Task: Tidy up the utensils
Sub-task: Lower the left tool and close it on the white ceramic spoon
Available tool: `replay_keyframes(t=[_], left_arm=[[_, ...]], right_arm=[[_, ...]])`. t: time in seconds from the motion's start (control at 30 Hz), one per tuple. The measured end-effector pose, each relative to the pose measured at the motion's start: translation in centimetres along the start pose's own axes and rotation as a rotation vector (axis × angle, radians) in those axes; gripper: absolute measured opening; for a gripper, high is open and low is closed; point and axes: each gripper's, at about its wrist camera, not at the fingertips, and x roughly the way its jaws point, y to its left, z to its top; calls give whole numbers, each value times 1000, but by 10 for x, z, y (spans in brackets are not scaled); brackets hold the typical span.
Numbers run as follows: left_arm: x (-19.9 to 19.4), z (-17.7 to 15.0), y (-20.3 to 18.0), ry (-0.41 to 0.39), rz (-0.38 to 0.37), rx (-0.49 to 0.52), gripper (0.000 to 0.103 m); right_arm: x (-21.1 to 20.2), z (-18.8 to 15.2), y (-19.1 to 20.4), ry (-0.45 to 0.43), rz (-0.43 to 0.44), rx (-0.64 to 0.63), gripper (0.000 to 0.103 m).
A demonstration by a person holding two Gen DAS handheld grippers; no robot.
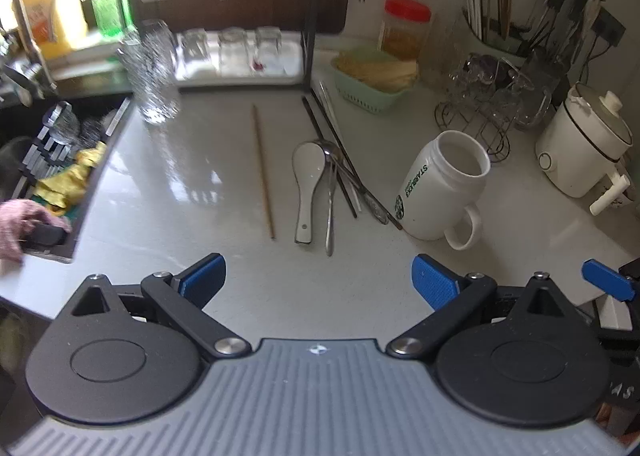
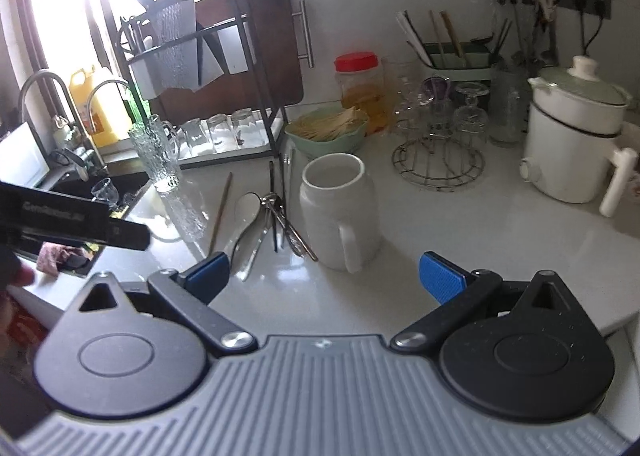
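Our left tongs [image 1: 318, 280] and right tongs [image 2: 324, 276] both gape wide with nothing between the blue pads, hovering over the pale glossy table [image 1: 180, 192]. Ahead lie a white ceramic soup spoon [image 1: 307, 184], a steel spoon [image 1: 330, 208], dark chopsticks [image 1: 332, 152] in a loose pile, and one wooden chopstick [image 1: 263, 172] apart. Just beside them stands a white handled mug [image 2: 340, 212].

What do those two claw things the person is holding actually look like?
Both look alike. The left gripper and right gripper each have two fingers tipped with blue ribbed pads, black linkage arms on silver pivot bolts, two round black discs, and a grey ribbed body. No cables show.
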Motion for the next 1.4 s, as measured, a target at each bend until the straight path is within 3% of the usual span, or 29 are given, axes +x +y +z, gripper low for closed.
replay_keyframes(t=[0.27, 0.47, 0.63, 0.97, 1.13, 1.2, 1.4], left_arm=[[49, 38, 12, 33, -20, -5, 101], [84, 57, 25, 54, -48, 4, 101], [114, 71, 38, 65, -96, 2, 101], [166, 85, 45, 133, -146, 33, 101], [184, 90, 41, 138, -160, 58, 100], [188, 90, 38, 133, -169, 74, 99], [204, 94, 34, 113, -155, 96, 94]], right_arm=[[30, 12, 5, 40, -19, 6, 103], [60, 19, 10, 60, -98, -8, 102], [88, 23, 11, 69, -137, -22, 93], [130, 30, 25, 85, -178, -59, 92], [151, 32, 24, 98, -236, -93, 92], [159, 32, 22, 105, -266, -108, 84], [168, 31, 25, 93, -270, -133, 85]])
